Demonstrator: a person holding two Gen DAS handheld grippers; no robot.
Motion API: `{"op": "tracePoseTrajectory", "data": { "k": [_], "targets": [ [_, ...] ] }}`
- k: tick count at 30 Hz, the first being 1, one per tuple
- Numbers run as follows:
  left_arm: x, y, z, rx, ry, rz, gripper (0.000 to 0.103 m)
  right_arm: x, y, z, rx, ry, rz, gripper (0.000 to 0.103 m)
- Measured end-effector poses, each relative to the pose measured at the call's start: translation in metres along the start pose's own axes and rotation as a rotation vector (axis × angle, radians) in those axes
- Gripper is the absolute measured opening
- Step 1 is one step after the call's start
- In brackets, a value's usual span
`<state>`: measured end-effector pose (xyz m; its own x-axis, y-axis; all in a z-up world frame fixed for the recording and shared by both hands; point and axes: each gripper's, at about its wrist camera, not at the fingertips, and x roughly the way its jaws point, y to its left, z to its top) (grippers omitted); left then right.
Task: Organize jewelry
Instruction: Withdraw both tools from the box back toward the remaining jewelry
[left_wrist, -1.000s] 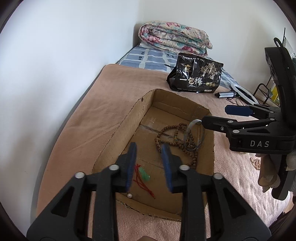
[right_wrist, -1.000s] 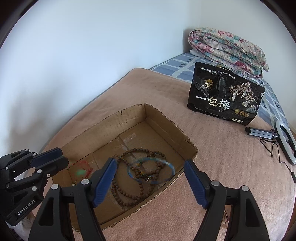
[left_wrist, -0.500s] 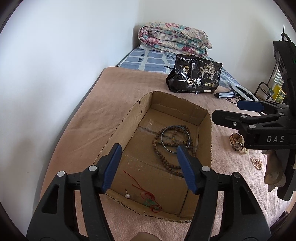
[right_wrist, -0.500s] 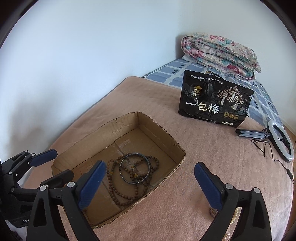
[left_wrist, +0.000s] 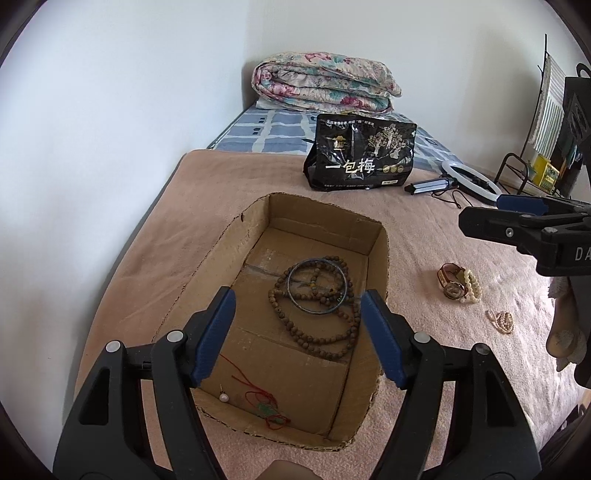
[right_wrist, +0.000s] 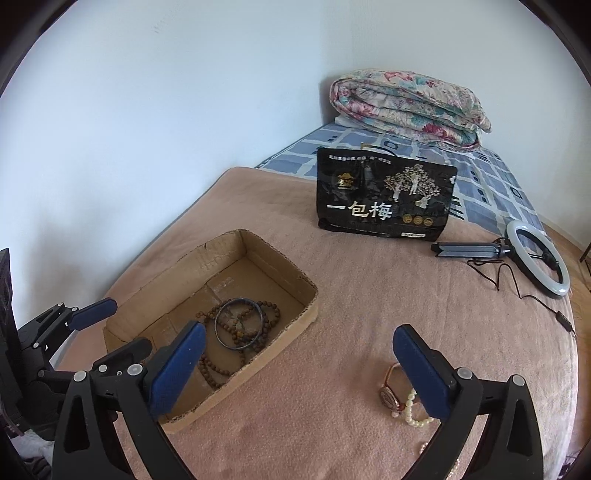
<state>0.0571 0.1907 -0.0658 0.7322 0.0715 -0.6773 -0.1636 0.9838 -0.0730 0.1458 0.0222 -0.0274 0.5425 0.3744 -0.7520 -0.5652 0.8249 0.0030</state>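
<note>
Both tongs are being carried empty above the cardboard box (left_wrist: 376, 236) on the pink blanket (right_wrist: 369, 295). The left gripper (left_wrist: 297, 334) is being spread wider, with nothing between its blue pads; the right gripper (right_wrist: 299, 363) is being opened to its widest, also with nothing pinched.

Inside the box, a dark bangle (left_wrist: 318, 286) is lying on top of a wooden bead mala (left_wrist: 314, 325), and a red-cord jade pendant (left_wrist: 264, 408) with a small pearl (left_wrist: 223, 397) is resting near the front wall. Still outside, well to the right of the box, a wristwatch (right_wrist: 389, 395) is touching a pearl bracelet (right_wrist: 413, 411), and a smaller pearl strand (left_wrist: 501, 320) is lying just beyond them.

Several risks are being judged from here. The watch and bracelet are lying against each other, so both could be snagged at once, or one dragged and dropped short of the box. The loose pearl strand is likely being made hard to pinch by the soft pile beneath it; blanket fibres could be caught instead. With both grippers working close together, a collision over the box is also possible.
</note>
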Motion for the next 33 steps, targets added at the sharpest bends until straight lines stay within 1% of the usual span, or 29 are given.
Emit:
{"op": "tracePoseTrajectory", "data": {
  "k": [6,12,18,20,25,29,33],
  "targets": [
    [-0.001,-0.021,0.006,0.008,-0.017,-0.054,0.073,-0.023,-0.04,-0.015,0.073,-0.02,-0.038,0.103],
    [-0.001,-0.044,0.011,0.01,-0.011,-0.127,0.073,-0.046,-0.087,-0.037,0.172,-0.045,-0.09,0.103],
    [0.005,-0.069,0.013,0.024,0.005,-0.18,0.073,-0.065,-0.126,-0.06,0.18,-0.045,-0.178,0.103],
    [0.007,-0.079,0.011,0.038,0.011,-0.193,0.073,-0.069,-0.138,-0.067,0.191,-0.038,-0.199,0.103],
    [0.012,-0.104,0.01,0.087,0.022,-0.219,0.073,-0.075,-0.169,-0.09,0.257,-0.009,-0.214,0.103],
    [0.014,-0.121,0.008,0.114,0.024,-0.224,0.073,-0.069,-0.184,-0.106,0.26,0.026,-0.24,0.103],
    [0.021,-0.133,0.007,0.129,0.037,-0.228,0.072,-0.059,-0.189,-0.122,0.242,0.065,-0.233,0.102]
  ]
}}
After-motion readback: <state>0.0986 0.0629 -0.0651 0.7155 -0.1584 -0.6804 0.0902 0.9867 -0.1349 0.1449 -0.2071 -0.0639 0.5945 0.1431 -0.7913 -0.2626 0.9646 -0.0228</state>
